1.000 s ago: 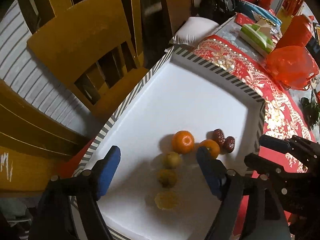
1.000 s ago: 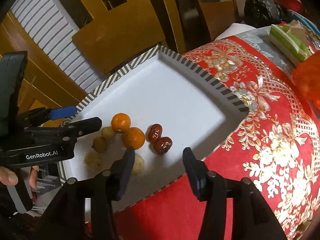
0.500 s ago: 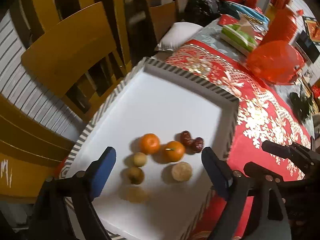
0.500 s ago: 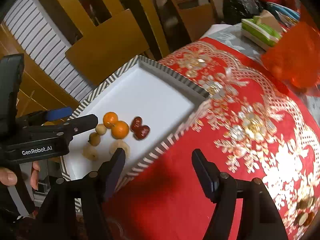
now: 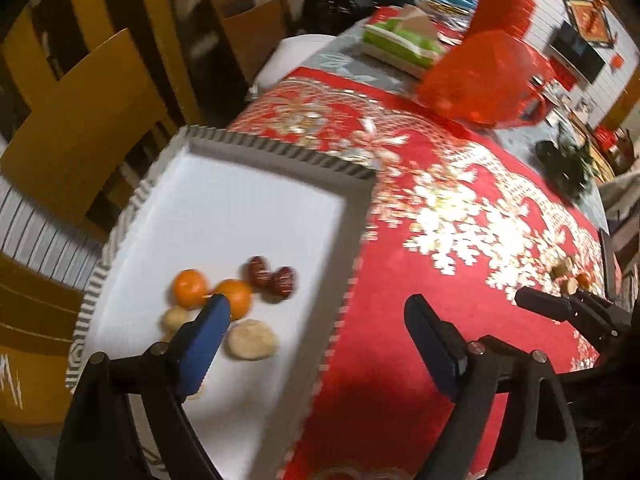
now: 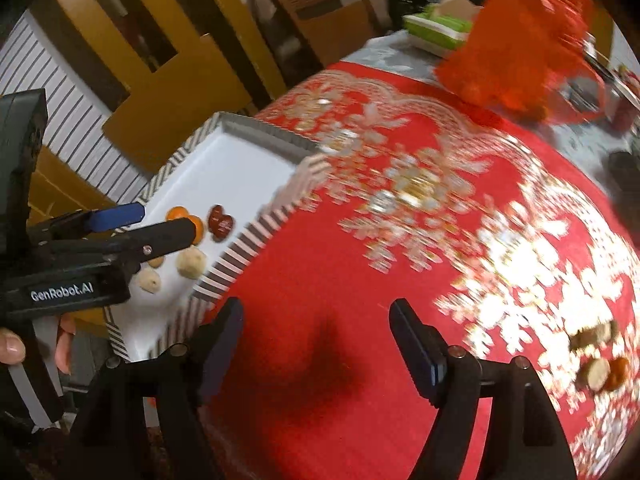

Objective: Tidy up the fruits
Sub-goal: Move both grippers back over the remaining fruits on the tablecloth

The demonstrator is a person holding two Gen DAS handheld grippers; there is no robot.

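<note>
The white tray [image 5: 280, 152] with a striped rim holds two oranges [image 5: 190, 288], two red dates [image 5: 272, 278] and several pale round fruits [image 5: 252, 338]. My left gripper [image 5: 320, 340] hangs open over the tray's right edge with nothing between its blue pads. In the right wrist view, my right gripper [image 6: 320, 344] is above bare red tablecloth [image 6: 360, 280]. Its jaws are opening and nothing is between them. The tray [image 6: 256, 240] lies to its left, and the left gripper [image 6: 140, 232] is above the fruit there. A few loose fruits [image 6: 600, 356] lie on the cloth at the right.
A red plastic bag [image 5: 484, 76] and a green tissue box [image 5: 400, 40] stand at the far side of the table. Yellow wooden chairs [image 5: 80, 120] stand beyond the tray. A dark leafy thing [image 5: 564, 160] lies far right. A hand [image 6: 12, 344] holds the left gripper.
Both grippers have swung right, off the fruit in the tray and toward the red cloth. Both pairs of jaws have widened. A pale fruit now lies in plain view beside the oranges.
</note>
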